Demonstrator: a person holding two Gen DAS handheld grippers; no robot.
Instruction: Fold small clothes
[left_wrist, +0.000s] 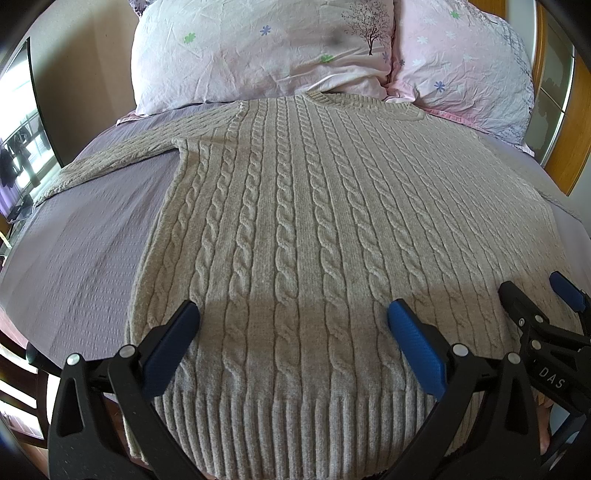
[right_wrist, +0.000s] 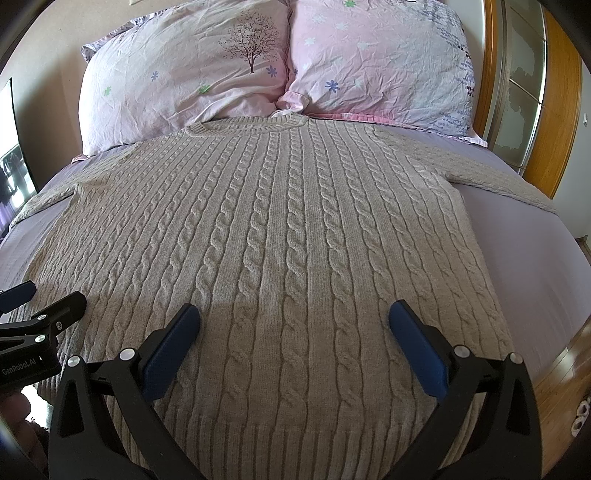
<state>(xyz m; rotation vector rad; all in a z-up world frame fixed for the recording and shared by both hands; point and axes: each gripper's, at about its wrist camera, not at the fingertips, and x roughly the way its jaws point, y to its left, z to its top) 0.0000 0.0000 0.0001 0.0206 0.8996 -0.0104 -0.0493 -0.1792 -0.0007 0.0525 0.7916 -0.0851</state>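
A grey cable-knit sweater (left_wrist: 295, 206) lies flat on the bed (left_wrist: 85, 229) while the left gripper (left_wrist: 293, 317) and right gripper (right_wrist: 294, 317) hover over its hem, jaws spread apart.

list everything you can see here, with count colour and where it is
sweater: 1, beige-grey cable knit, spread flat on the bed, neck toward the pillows, sleeves out to both sides
pillows: 2, pale pink with flower and tree print, side by side at the head of the bed
bed sheet: 1, lilac, under the sweater
headboard frame: 1, orange-brown wood, right of the pillows
wood floor: light brown, right of the bed
window: 1, bright, far left
left claw: 1, black with blue pads, open, over the sweater's hem
right claw: 1, black with blue pads, open, over the hem, beside the left claw
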